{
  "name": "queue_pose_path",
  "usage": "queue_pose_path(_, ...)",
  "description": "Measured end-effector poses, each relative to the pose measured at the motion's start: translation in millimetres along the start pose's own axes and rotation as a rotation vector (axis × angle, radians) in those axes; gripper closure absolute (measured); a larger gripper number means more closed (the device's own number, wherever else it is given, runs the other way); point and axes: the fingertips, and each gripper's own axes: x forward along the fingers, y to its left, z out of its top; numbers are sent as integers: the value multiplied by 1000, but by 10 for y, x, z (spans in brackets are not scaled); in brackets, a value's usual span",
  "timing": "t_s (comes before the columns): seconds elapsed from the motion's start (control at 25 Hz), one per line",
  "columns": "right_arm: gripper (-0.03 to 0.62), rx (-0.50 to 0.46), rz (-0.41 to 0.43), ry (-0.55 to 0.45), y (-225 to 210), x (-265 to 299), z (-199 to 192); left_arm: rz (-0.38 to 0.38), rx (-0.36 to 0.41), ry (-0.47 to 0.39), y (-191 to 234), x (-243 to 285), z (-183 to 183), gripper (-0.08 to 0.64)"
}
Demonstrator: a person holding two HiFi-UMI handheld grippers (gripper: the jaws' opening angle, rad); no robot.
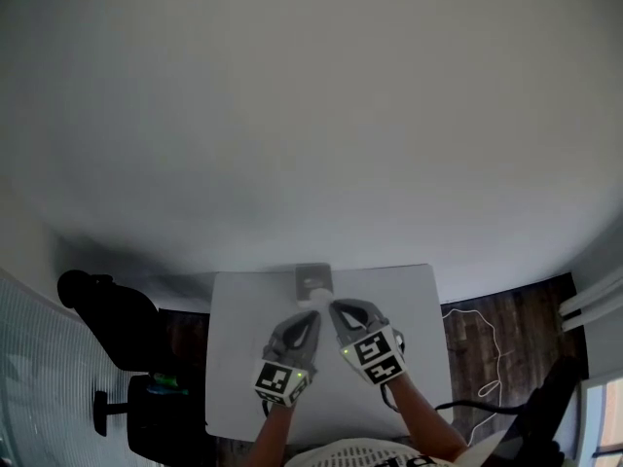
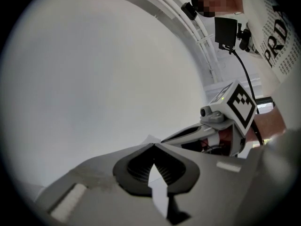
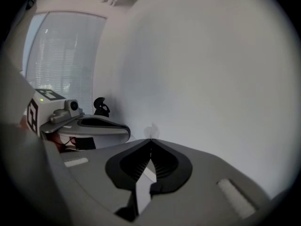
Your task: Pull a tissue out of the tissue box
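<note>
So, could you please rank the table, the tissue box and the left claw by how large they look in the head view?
1. The table, clearly largest.
2. The left claw, though it is nearer the camera, so this is unsure.
3. The tissue box, smallest.

This looks like a plain office room set up as a recording spot: a small white table (image 1: 243,358) stands against a bare, pale wall (image 1: 311,115) on a dark wood floor (image 1: 492,305), with a black swivel chair (image 1: 112,314) pushed aside at the left. Closed white blinds (image 3: 66,55) cover a tall window on that same side. A thin white cable (image 1: 498,337) lies loose across the floor at the right, near white pipes (image 1: 594,305) that run along the wall.
</note>
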Motion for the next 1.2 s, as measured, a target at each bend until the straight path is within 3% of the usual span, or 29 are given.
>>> queue_pose_path(0.52, 581, -16, -12, -70, 100, -514, 355, -43, 13, 10, -366, -147, 230, 569)
queue_pose_path(1.2, 583, 5, -44, -94, 91, -689, 337, -42, 13, 6, -442, -253, 252, 569)
